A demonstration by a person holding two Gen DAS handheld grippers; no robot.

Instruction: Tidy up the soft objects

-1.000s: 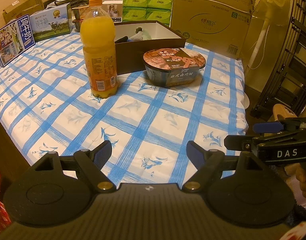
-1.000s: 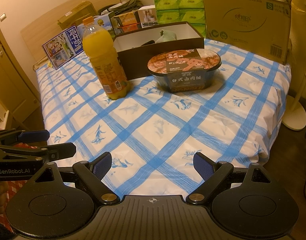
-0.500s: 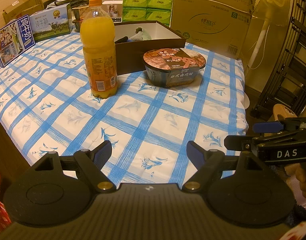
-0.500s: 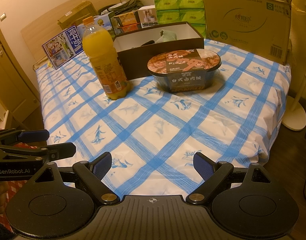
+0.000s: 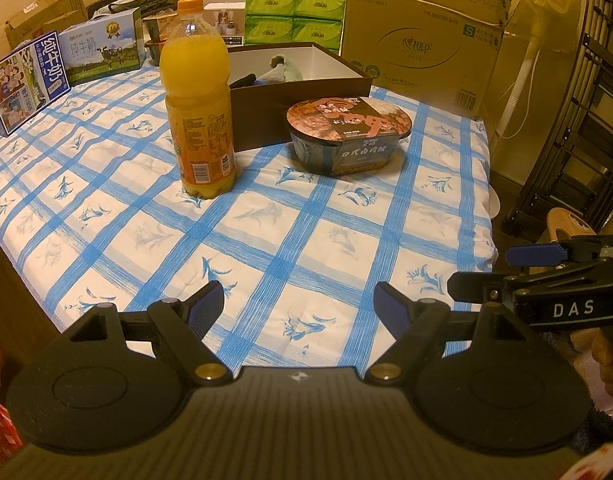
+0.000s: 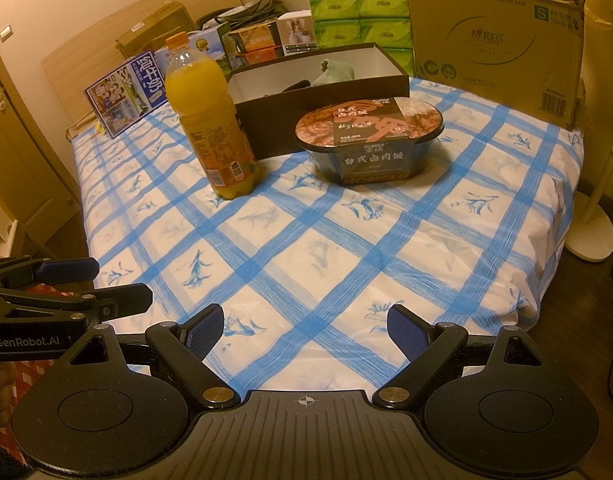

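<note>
Left gripper (image 5: 298,306): jaws wide apart, nothing between them, above the near edge of the bed (image 5: 266,240).
Right gripper (image 6: 304,326): jaws likewise spread and empty, over the same near edge, just beside the left one.
Checked sheet (image 6: 346,240): blue and white, bare under both sets of jaws.
Orange drink bottle (image 5: 198,96): upright, well beyond the jaws, left of centre.
Lidded food bowl (image 5: 348,134): right of the bottle, just in front of the box.
Brown open box (image 5: 306,88): behind bottle and bowl, far from the jaws.
Soft objects (image 5: 280,68): a pale green-grey bundle and a dark item, lying inside the box.
Large carton (image 5: 426,32), green tissue packs (image 5: 292,12), milk cartons (image 5: 24,80): along the far side.
</note>
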